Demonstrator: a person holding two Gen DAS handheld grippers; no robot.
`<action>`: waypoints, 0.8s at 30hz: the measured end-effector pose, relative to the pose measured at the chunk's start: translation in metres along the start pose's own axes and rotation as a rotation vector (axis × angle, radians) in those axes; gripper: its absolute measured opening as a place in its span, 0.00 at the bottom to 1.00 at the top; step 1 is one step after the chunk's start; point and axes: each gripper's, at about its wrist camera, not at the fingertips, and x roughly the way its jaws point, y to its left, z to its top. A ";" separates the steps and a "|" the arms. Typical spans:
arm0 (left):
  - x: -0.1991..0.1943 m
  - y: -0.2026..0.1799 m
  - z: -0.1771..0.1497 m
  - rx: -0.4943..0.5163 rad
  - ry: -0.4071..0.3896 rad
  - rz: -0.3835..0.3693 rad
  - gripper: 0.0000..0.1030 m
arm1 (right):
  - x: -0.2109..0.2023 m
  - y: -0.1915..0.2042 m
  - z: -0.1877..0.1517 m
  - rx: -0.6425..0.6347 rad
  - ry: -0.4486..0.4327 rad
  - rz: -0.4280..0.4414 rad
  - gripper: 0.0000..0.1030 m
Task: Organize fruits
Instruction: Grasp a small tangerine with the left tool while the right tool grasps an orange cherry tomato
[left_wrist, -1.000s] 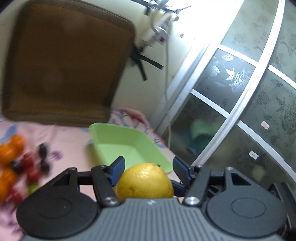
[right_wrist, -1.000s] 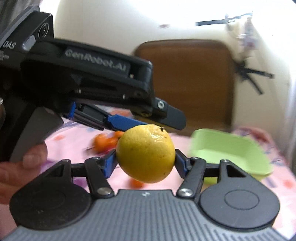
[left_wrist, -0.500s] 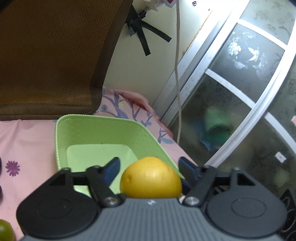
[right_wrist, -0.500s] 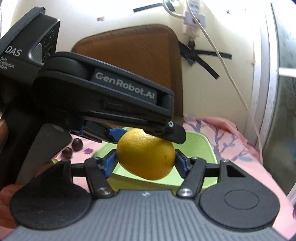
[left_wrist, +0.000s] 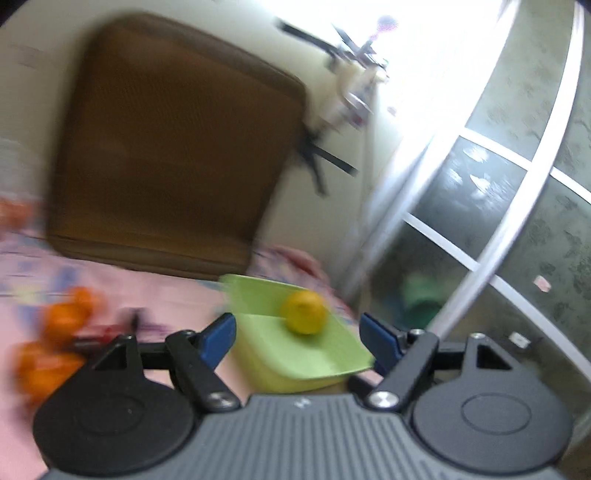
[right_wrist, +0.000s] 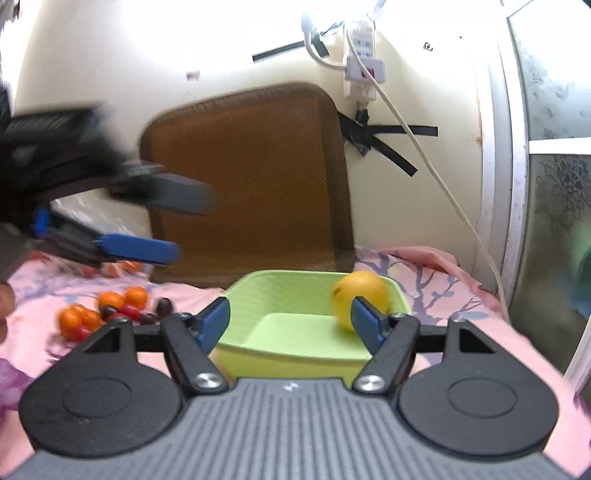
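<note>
A yellow citrus fruit (left_wrist: 303, 312) lies loose in the light green tray (left_wrist: 325, 365); it also shows in the right wrist view (right_wrist: 360, 300) at the right side of the tray (right_wrist: 291, 354). My left gripper (left_wrist: 298, 334) is open and empty, just in front of the tray. My right gripper (right_wrist: 290, 322) is open and empty, close over the tray's near rim. The left gripper (right_wrist: 136, 249) shows blurred at the left in the right wrist view. A pile of small oranges (right_wrist: 110, 301), red and dark fruits lies on the pink cloth, left of the tray.
A brown cushion (right_wrist: 251, 177) leans on the wall behind the tray. A power strip with a cable (right_wrist: 364, 74) hangs on the wall. A glass sliding door (left_wrist: 517, 206) stands at the right. The flowered pink cloth (right_wrist: 436, 280) covers the surface.
Both grippers held the yellow fruit over the tray; both have opened and the fruit now lies in the tray. The left gripper has drawn back to the left, blurred.
</note>
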 end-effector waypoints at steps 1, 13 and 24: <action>-0.016 0.011 -0.003 -0.007 -0.018 0.044 0.73 | -0.004 0.005 -0.001 0.013 0.013 0.029 0.60; -0.085 0.089 -0.040 -0.146 -0.037 0.216 0.73 | 0.015 0.096 -0.013 -0.047 0.214 0.220 0.42; -0.048 0.090 -0.043 -0.025 0.061 0.272 0.73 | 0.033 0.105 -0.027 -0.065 0.303 0.166 0.42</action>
